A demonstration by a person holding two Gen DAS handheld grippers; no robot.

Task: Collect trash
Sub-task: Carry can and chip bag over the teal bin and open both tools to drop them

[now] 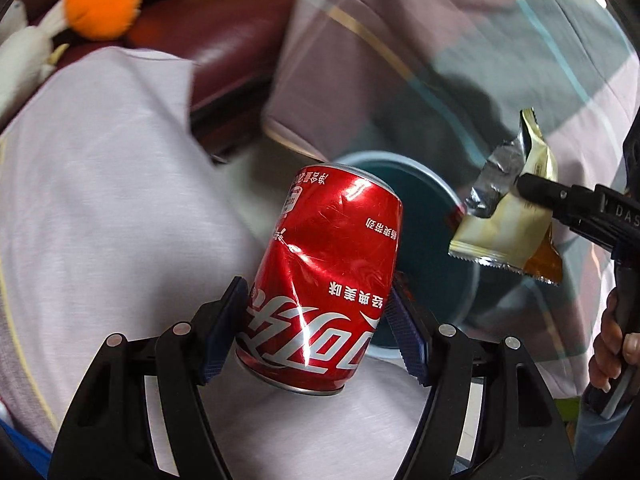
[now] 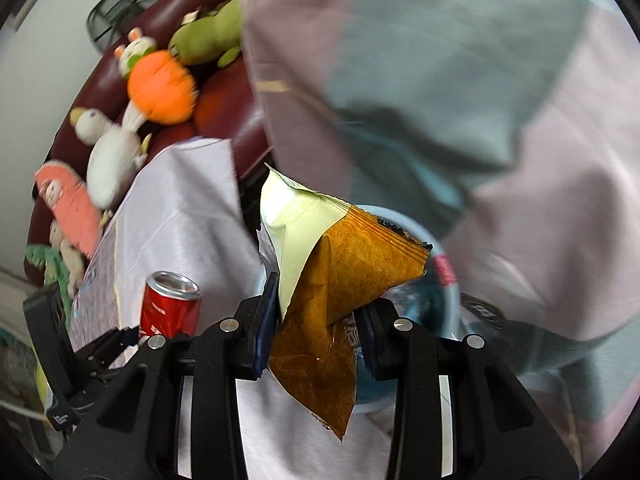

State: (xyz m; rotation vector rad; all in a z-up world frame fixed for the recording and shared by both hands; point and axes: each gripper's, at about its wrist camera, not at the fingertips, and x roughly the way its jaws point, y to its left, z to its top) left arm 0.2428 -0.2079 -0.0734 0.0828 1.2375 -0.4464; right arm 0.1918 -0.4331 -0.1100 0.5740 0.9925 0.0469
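Note:
My left gripper (image 1: 316, 320) is shut on a dented red cola can (image 1: 320, 264), its blue pads pressing on both sides of the can's lower half. The same can (image 2: 170, 306) shows at lower left in the right wrist view. My right gripper (image 2: 316, 332) is shut on a crumpled cream and orange snack wrapper (image 2: 340, 276); from the left wrist view the wrapper (image 1: 508, 220) hangs off the right gripper's black fingers (image 1: 536, 190). A round light-blue bin (image 1: 432, 232) with a dark inside lies beyond the can, and its rim (image 2: 448, 268) shows behind the wrapper.
A dark red leather sofa (image 1: 224, 44) with several plush toys (image 2: 160, 88) runs along the back. Pale cloth (image 1: 100, 184) covers the surface on the left, and a striped pink and grey cloth (image 1: 460, 52) hangs on the right. A hand (image 1: 616, 344) grips the right handle.

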